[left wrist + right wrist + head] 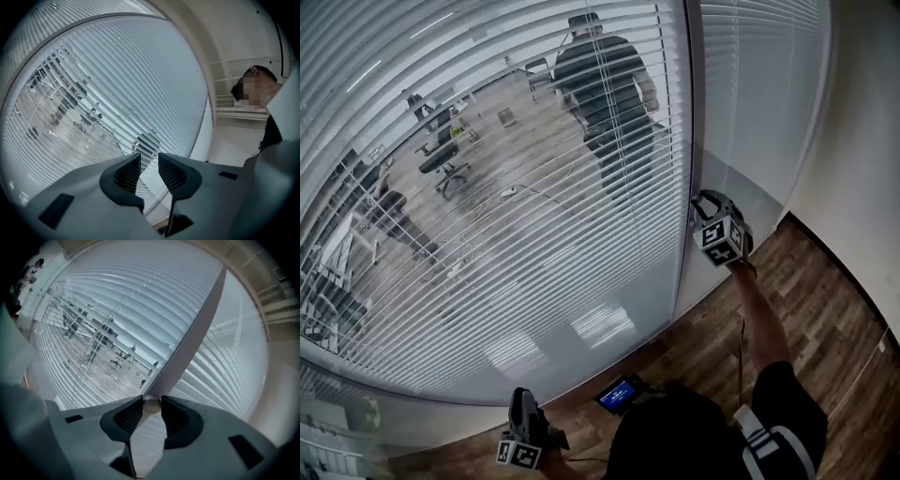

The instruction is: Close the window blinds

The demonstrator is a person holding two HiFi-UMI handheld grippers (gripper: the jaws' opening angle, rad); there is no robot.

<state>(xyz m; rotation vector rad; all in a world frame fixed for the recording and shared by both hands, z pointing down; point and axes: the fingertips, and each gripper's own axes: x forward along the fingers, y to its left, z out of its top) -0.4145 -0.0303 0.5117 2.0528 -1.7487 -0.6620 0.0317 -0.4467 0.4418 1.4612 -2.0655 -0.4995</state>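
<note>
White slatted blinds (pixel 487 187) cover the glass wall, and their slats stand partly open, so the office behind shows through. A grey upright frame post (pixel 692 112) divides two panes. My right gripper (pixel 701 204) is held up against that post, shut on a small round beige knob (pixel 151 406) that sits between its fingertips at the post's edge (pixel 197 333). My left gripper (pixel 523 433) hangs low near the floor, away from the blinds (pixel 117 84). Its jaws (pixel 149 168) are open with nothing between them.
A small device with a blue screen (pixel 619 394) lies on the wooden floor (pixel 825 309) at the foot of the glass. A white wall (pixel 862 141) closes in on the right. Behind the glass are a standing person (pixel 605 84) and office chairs (pixel 441 159).
</note>
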